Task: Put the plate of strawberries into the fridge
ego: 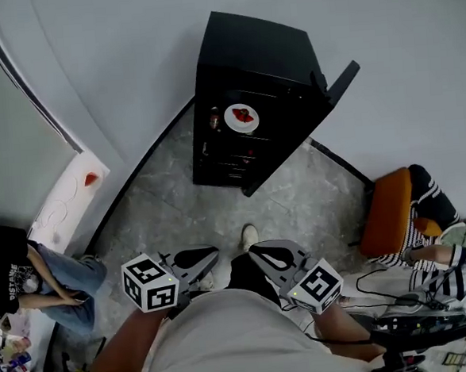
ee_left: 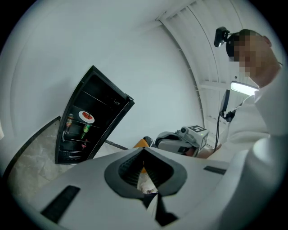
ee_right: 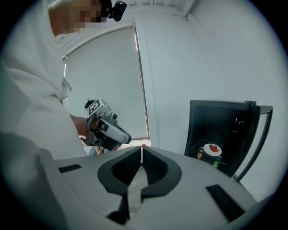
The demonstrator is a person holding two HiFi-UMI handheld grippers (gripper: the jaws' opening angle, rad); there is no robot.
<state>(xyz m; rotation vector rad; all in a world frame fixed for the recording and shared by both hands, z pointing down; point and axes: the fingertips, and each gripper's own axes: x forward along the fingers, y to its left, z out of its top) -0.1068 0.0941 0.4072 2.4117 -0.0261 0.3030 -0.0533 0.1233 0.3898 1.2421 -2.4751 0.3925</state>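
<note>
The black fridge (ego: 248, 61) stands open ahead of me, its door (ego: 339, 81) swung out to the right. The white plate of strawberries (ego: 242, 117) rests on an upper shelf inside; it also shows as the plate (ee_left: 86, 117) in the left gripper view and as the plate (ee_right: 212, 149) in the right gripper view. My left gripper (ego: 212, 256) and right gripper (ego: 255, 253) are held low against my body, far from the fridge. Each has its jaws shut with nothing between them, as the left gripper (ee_left: 144, 151) and right gripper (ee_right: 141, 151) show in their own views.
Bottles (ego: 214, 119) stand on the fridge shelf beside the plate. A person (ego: 32, 275) sits at the left by a white counter (ego: 67, 197). At the right is an orange chair (ego: 387, 210) with a person in stripes (ego: 453, 257), and cables (ego: 384, 294) lie on the floor.
</note>
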